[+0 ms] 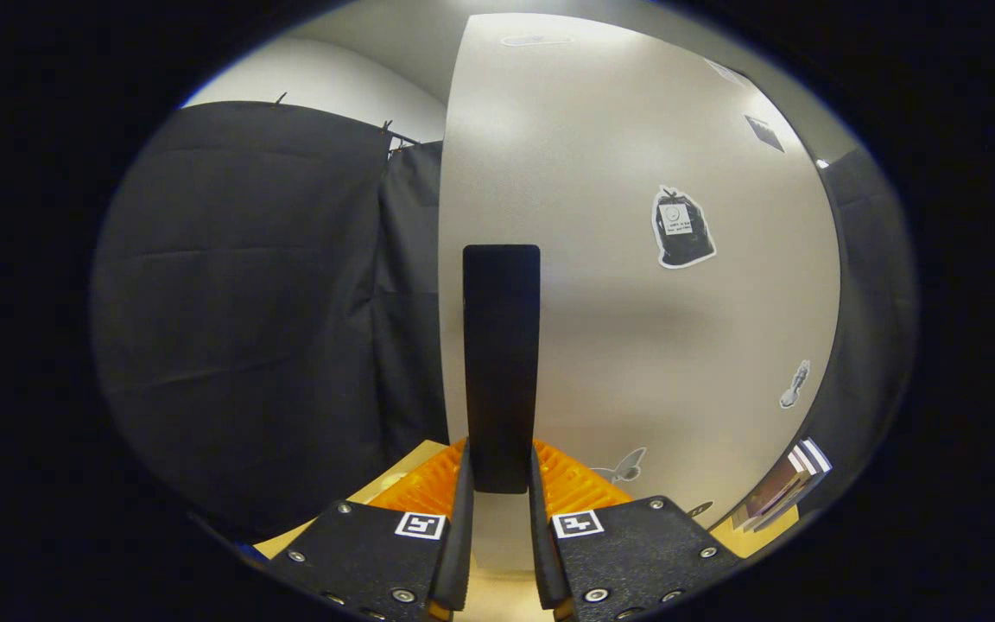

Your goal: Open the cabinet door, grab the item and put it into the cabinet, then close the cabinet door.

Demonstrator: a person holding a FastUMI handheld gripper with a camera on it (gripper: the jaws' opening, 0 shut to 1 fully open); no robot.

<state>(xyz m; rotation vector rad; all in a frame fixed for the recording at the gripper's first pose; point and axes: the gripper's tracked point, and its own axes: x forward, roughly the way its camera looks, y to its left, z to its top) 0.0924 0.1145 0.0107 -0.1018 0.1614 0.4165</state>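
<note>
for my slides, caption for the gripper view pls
Fingers flank the cabinet door handle.

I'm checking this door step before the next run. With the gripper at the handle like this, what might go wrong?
1. The gripper straddles only the lower end of the tall black handle on the pale grey cabinet door; a pull may slip off.
2. The ridged orange item sits just below; the fingers may knock it.
</note>
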